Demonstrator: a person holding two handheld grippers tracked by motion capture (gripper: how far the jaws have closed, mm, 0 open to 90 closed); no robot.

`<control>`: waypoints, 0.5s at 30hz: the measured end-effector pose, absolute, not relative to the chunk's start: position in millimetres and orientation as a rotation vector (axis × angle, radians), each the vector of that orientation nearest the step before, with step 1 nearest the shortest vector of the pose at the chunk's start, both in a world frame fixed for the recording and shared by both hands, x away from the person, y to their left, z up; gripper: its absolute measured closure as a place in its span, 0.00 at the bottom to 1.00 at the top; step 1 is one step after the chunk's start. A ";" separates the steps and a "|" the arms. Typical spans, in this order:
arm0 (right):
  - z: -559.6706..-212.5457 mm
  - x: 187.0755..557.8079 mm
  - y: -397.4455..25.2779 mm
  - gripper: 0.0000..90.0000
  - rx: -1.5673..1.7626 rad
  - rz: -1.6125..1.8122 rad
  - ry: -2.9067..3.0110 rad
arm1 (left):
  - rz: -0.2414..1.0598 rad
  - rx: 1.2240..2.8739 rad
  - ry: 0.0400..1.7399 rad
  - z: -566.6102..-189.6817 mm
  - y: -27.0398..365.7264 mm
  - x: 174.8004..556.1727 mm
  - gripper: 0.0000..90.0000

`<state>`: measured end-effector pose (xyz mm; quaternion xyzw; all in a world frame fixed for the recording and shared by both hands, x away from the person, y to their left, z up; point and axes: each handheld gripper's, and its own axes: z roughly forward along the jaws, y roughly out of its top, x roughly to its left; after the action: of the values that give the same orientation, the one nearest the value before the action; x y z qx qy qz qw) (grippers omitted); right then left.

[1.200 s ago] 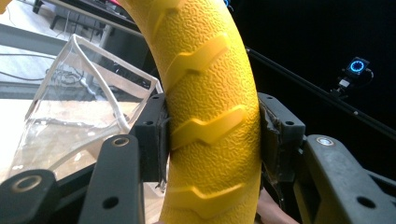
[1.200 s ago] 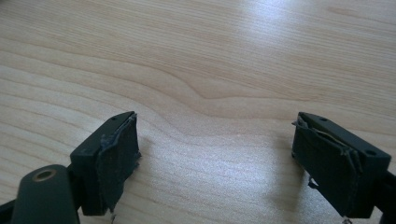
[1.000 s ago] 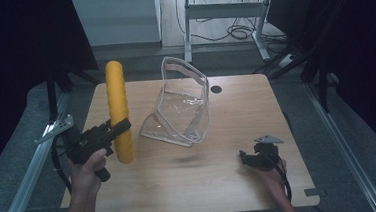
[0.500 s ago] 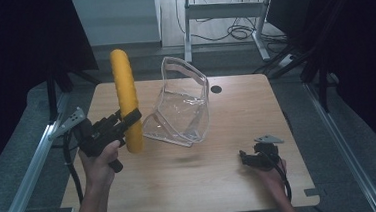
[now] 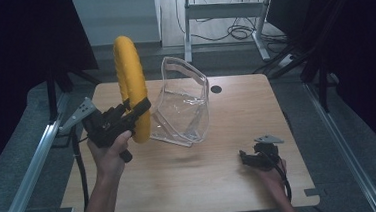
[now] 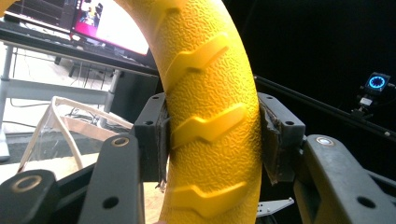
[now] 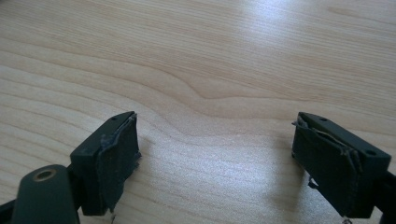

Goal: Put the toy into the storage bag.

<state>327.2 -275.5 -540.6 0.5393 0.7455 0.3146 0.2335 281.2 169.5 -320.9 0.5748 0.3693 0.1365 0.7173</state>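
Desk: wooden, clear container near far edge.
Left gripper: clamping yellow ring.
Right gripper: jaws wide apart, holding nothing, near right edge.

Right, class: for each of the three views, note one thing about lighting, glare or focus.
High view: dark surroundings, the wooden table lit, glints on the clear plastic bag. Left gripper view: yellow ring sharp and well lit, a bright washed-out screen behind. Right gripper view: a pale sheen on the wood at top, soft shadows beside the fingers.
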 end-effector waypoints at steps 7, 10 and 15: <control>-540.7 327.2 -275.5 0.17 1.485 0.866 2.042 | 0.314 1.261 0.804 -311.3 163.3 282.6 0.56; -540.7 327.1 -275.5 0.17 1.486 0.866 2.041 | 0.333 1.263 0.789 -304.2 160.0 281.4 0.57; -540.7 327.1 -275.4 0.17 1.489 0.866 2.038 | 0.327 1.264 0.762 -293.5 152.0 282.0 0.56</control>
<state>327.1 -275.4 -540.7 0.5425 0.7424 0.3156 0.2344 282.0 152.0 -293.5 0.5735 0.3457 0.1484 0.7277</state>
